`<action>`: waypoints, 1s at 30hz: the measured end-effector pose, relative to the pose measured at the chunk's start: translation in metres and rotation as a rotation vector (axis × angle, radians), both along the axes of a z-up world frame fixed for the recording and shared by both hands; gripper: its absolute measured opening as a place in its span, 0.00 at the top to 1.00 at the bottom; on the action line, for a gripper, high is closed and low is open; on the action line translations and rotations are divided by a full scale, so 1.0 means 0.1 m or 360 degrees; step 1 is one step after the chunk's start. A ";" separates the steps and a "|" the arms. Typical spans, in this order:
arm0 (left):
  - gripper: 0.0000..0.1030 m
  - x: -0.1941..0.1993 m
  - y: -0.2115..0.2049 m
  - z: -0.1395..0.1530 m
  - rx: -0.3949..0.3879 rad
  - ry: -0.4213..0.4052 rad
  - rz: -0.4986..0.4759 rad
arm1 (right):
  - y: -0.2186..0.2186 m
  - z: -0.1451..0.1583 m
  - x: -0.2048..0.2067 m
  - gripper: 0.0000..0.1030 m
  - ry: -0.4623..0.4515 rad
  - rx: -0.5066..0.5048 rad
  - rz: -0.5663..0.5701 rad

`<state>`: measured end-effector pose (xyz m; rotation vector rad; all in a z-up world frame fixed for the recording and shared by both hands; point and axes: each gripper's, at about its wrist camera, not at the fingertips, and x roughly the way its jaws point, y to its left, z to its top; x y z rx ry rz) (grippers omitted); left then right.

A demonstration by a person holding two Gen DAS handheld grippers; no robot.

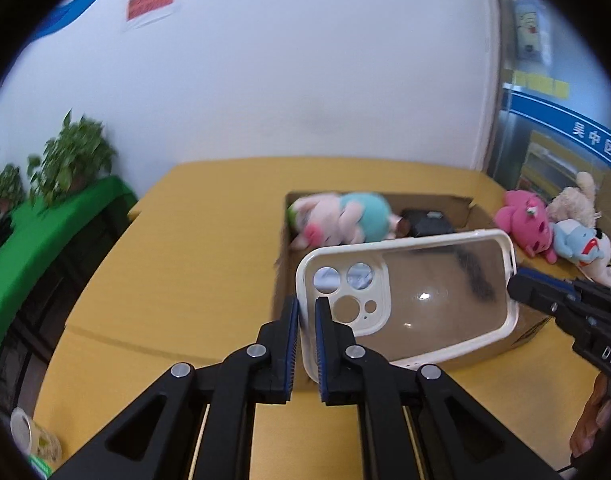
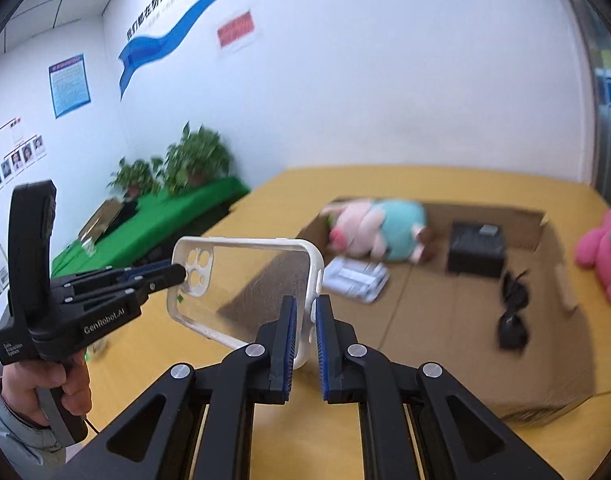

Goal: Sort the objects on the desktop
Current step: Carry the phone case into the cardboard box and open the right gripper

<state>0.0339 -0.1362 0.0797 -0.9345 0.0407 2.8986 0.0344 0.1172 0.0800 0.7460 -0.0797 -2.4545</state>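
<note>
Both grippers are on the same thing here: a clear phone case (image 1: 409, 300) with a white rim, held up in the air above the yellow worktop (image 1: 185, 272). The left gripper (image 1: 306, 344) has its jaws pinched narrow on the rim at the camera-cutout end, the blue pads pressing either side of the white edge. The right gripper (image 2: 305, 340) grips the opposite short end the same way, jaws nearly closed with only the rim between them. Seen from the left wrist, the right gripper's black tip meets the case's far end, out to the right of the left jaws; seen from the right wrist, the left gripper reaches in from the left, a hand (image 2: 45, 384) in a grey sleeve wrapped around its handle. Beyond and below the jaws sits an open cardboard box (image 2: 561, 280) on the worktop. Inside it, a pink-and-teal plush toy (image 2: 381, 228) lies at the far side, a black box (image 2: 477, 248) to its right, a white packet (image 2: 355, 278) just beyond the right jaws, and dark sunglasses (image 2: 513, 316) off to their right. Further right, outside the box, a bright pink plush (image 1: 525, 222) rests with other soft toys (image 1: 581, 228).
</note>
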 end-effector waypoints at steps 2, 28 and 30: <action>0.95 -0.13 0.19 0.18 0.0007 0.0055 -0.0076 | 0.16 0.19 -0.05 0.92 0.0064 0.0002 -0.0056; 0.96 -1.37 0.41 -0.66 -0.0003 -0.0390 -0.0091 | 0.28 -0.85 -1.45 0.89 -0.0519 -0.0057 -0.0088; 0.96 -1.40 0.36 -0.75 -0.0032 -0.0439 -0.0090 | 0.25 -1.03 -1.54 0.89 -0.0612 -0.0051 -0.0080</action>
